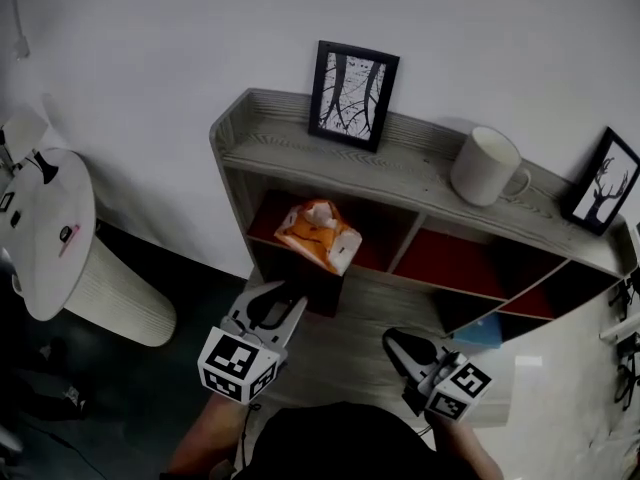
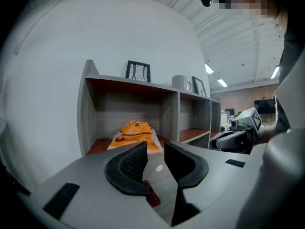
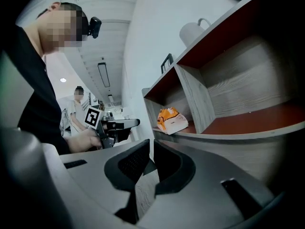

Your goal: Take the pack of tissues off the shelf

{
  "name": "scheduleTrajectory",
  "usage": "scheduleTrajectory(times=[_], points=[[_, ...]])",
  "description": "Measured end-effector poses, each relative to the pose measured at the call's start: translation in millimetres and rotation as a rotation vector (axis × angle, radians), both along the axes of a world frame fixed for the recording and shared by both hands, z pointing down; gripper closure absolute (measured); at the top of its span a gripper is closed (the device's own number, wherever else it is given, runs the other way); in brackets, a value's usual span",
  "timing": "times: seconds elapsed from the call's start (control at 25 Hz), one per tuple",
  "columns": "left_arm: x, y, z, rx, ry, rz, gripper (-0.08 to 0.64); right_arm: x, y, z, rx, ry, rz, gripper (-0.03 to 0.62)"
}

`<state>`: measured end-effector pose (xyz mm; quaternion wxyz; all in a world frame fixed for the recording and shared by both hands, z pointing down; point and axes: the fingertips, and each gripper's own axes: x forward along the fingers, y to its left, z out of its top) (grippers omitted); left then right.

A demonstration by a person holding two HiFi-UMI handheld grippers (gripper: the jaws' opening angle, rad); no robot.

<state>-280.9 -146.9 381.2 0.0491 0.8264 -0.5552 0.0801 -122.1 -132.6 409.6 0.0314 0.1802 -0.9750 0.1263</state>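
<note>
The left tool (image 1: 280, 303), jaws parted and empty, faces the orange tissue pack (image 1: 320, 234) on the shelf (image 1: 400, 174), ready to grasp; the right tool (image 1: 400, 344) is closed, idle.

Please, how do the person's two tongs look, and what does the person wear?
The left tongs and the right tongs are alike: light grey bodies, black curved ribbed jaws. Each carries a white cube with black square markers. The person wears a black top.
</note>
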Motion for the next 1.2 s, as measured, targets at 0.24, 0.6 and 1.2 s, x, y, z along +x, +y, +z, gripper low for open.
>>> scheduleTrajectory(times=[0.24, 0.6, 1.2], points=[[-36.2, -8.0, 2.2, 0.01, -0.038, 0.006, 0.44, -32.4, 3.5, -6.6, 0.001, 0.009, 0.003, 0.566], [-71.5, -35.8, 5.5, 0.018, -0.101, 0.0, 0.429, -75.9, 13.0, -19.3, -0.005, 0.033, -0.061, 0.566], [-77.3, -90.5, 21.9, -0.003, -0.193, 0.051, 0.39, -91.3, -3.8, -3.5, -0.069, 0.072, -0.037, 0.566]])
